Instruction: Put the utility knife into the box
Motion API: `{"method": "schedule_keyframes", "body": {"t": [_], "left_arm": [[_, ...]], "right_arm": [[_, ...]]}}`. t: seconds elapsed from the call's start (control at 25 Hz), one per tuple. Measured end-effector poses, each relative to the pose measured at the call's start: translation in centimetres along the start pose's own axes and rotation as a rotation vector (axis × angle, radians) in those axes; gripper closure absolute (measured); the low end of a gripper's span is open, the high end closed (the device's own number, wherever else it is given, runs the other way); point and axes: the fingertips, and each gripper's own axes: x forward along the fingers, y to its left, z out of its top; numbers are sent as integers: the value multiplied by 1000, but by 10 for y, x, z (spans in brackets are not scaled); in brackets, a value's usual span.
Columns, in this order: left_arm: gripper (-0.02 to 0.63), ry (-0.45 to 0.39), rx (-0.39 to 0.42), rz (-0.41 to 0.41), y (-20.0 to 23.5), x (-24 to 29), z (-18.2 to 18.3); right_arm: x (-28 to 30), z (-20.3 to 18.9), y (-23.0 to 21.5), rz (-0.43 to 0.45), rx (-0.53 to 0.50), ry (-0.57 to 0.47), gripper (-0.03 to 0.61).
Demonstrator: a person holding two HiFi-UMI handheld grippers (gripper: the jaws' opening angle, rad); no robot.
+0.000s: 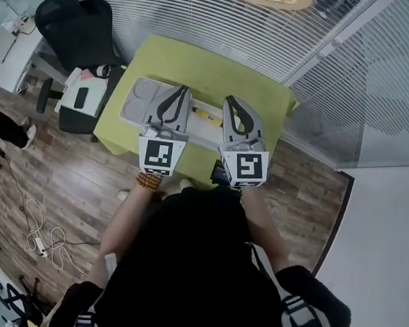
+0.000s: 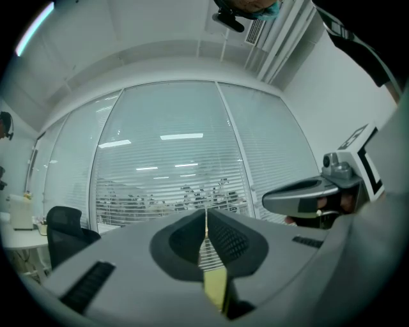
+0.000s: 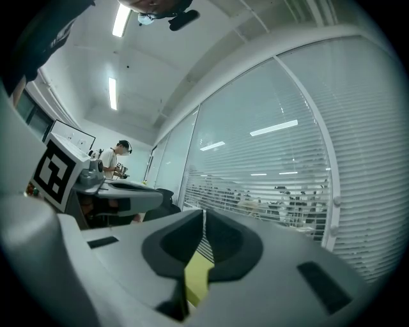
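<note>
Yellow knife down on the table, both grippers shut and empty.

The utility knife (image 1: 207,114) shows as a small yellow sliver at the right end of the grey compartment box (image 1: 140,100); in it or just beside it, I can't tell. Left gripper (image 1: 181,91) and right gripper (image 1: 231,101) hover over it, each with its jaws pressed together on nothing. Under them is a lime-green table (image 1: 200,64) on a wooden floor (image 1: 57,180), with white blinds (image 1: 227,16) behind and a black office chair (image 1: 77,26) at the left.
</note>
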Motion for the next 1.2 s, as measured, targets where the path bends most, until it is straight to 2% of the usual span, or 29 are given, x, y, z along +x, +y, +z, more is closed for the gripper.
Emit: {"method": "schedule_keyframes", "body": {"t": [1.2], "left_arm": [[594,100,-53,9,-14,-21,-50]], "right_arm": [[-10,-44,27,33,36,104,580]]}}
